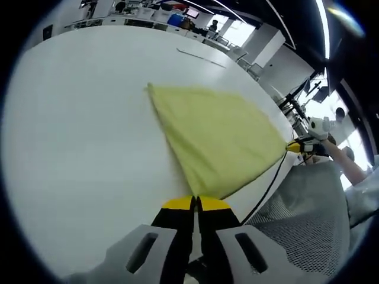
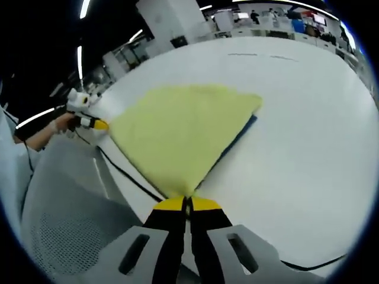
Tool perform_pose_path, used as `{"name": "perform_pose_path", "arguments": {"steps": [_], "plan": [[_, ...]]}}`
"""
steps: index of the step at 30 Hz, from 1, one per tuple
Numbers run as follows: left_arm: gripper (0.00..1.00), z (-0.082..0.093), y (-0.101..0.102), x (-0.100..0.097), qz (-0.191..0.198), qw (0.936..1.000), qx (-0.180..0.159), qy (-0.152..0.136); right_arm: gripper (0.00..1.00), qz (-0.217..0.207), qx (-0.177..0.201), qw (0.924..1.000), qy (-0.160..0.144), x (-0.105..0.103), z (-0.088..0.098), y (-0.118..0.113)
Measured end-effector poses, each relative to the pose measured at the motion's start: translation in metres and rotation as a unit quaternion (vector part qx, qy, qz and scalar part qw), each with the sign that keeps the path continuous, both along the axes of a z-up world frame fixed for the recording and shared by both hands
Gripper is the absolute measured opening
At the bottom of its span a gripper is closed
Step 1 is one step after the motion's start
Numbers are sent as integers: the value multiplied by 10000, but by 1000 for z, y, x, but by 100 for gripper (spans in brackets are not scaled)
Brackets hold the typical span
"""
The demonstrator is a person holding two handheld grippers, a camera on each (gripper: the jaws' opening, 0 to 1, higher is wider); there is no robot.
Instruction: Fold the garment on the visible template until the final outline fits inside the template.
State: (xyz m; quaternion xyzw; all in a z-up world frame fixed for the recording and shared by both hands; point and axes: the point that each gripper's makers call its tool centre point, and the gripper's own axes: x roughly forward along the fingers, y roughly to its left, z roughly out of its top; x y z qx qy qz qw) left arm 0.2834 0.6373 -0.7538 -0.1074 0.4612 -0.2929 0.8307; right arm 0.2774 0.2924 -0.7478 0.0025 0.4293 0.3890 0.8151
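Left gripper view shows the yellow garment (image 1: 216,139) spread as a flat, wedge-like sheet over the white table (image 1: 83,136), its fabric smooth with soft creases and one far corner pointing away toward the table's middle. The left gripper (image 1: 196,204), with yellow-tipped black jaws pressed together, is clenched on the near corner of the cloth. At the right of that view the right gripper (image 1: 294,147) pinches another corner near the table's edge, with a gloved hand (image 1: 318,129) behind it, and a grey mesh chair back (image 1: 308,219) sits beside the table. Right gripper view looks along the right gripper (image 2: 188,204), whose jaws are likewise closed on a tip of the garment (image 2: 177,133), and here a dark blue strip (image 2: 240,133) peeks out from under the cloth's far edge, something the other view hides. The left gripper (image 2: 99,125) appears at the left of this view, gripping its corner. Whether the blue strip is the template or part of the garment cannot be told, since the cloth covers nearly all of it. A thin black cable (image 2: 127,174) runs along the table edge (image 2: 308,118).
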Motion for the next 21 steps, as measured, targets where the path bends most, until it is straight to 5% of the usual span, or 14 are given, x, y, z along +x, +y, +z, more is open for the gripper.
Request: {"name": "perform_pose_path", "arguments": {"steps": [5,12,21], "plan": [[0,7,6,4,339,9992,-218,30,2,-43,14,10000,-60,0,5,-2],[0,-6,10,-4,704,9961,-416,339,2,-419,143,9989,140,-8,-8,-6],[0,-5,9,-17,754,9945,-524,499,1,-691,145,9969,355,-10,-16,-9]]}}
